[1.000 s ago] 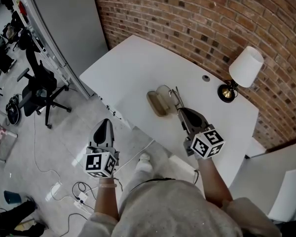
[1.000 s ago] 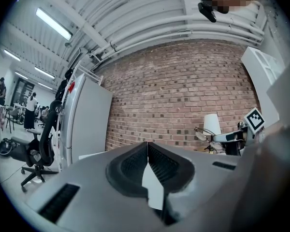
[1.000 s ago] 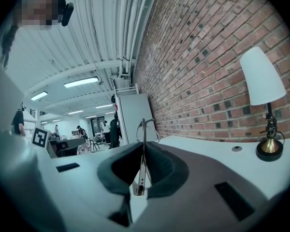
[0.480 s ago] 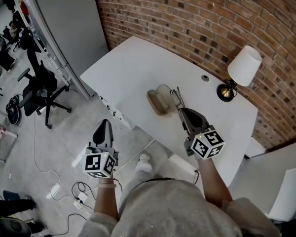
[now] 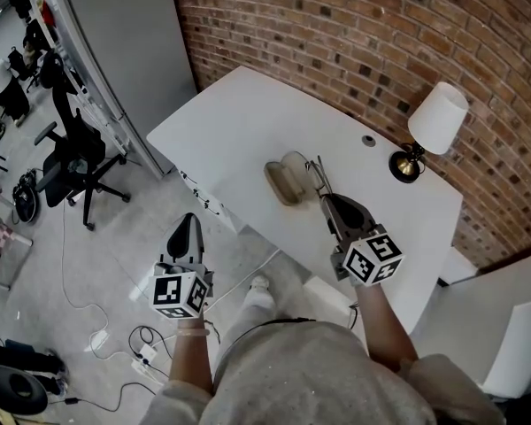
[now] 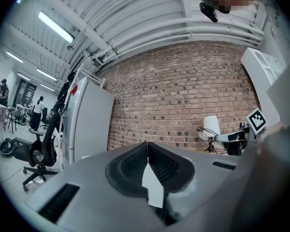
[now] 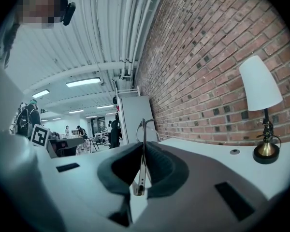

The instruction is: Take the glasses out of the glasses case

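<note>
Right gripper view: jaws tight on glasses [image 7: 143, 164]

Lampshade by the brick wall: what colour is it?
The lampshade is white, clearest in the right gripper view.

Bright, even light covers the white worktop [image 5: 248, 122]; shadows are faint. Ceiling strip lights [image 6: 55, 27] glow in both gripper views, whose edges bend strongly and darken; the foreground there is soft.

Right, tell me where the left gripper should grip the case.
Probably the glasses case by its tan lower half, across the narrow width, from the near table edge: it lies open, and the right gripper holding the glasses crowds its right side.
</note>
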